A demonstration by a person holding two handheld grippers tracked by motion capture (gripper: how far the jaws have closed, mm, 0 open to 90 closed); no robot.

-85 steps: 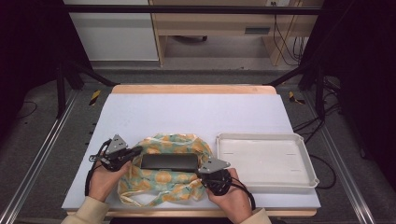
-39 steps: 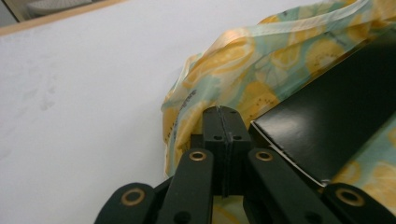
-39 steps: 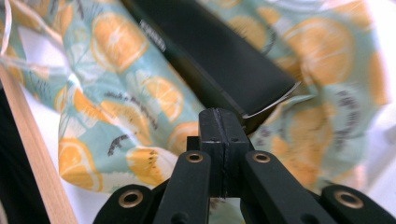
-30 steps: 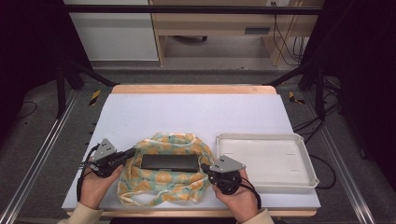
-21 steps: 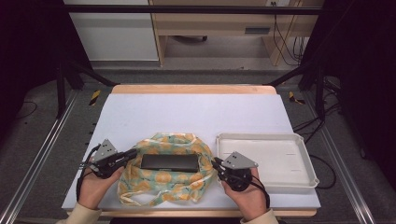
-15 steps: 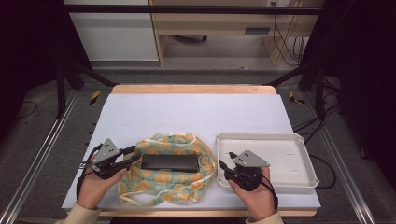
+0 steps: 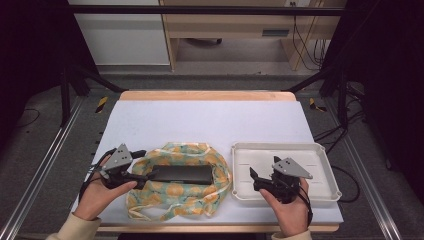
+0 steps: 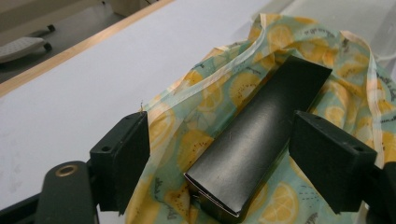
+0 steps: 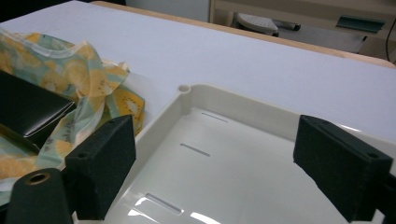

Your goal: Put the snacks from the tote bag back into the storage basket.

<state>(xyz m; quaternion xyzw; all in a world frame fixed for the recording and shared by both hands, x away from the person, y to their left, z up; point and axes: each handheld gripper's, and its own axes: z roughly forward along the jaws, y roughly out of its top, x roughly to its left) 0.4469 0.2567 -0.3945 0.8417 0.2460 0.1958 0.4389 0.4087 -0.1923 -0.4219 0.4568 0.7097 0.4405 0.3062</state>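
A long black box [image 7: 181, 174] lies flat on a lemon-print cloth [image 7: 175, 195] near the front of the white table [image 7: 210, 120], its long axis running left to right. Both grippers have just let go of the cloth and their jaws have been opening. The left gripper [image 7: 145, 176] hovers at the box's left end, nothing pinched. The right gripper [image 7: 256, 181] has moved away over the white tray [image 7: 320, 155], jaws apart and empty. The spreading seems finished.

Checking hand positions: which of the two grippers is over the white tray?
The right gripper: it hangs open above the white tray. The left gripper, also open, points at the black box lying on the fruit-print cloth.
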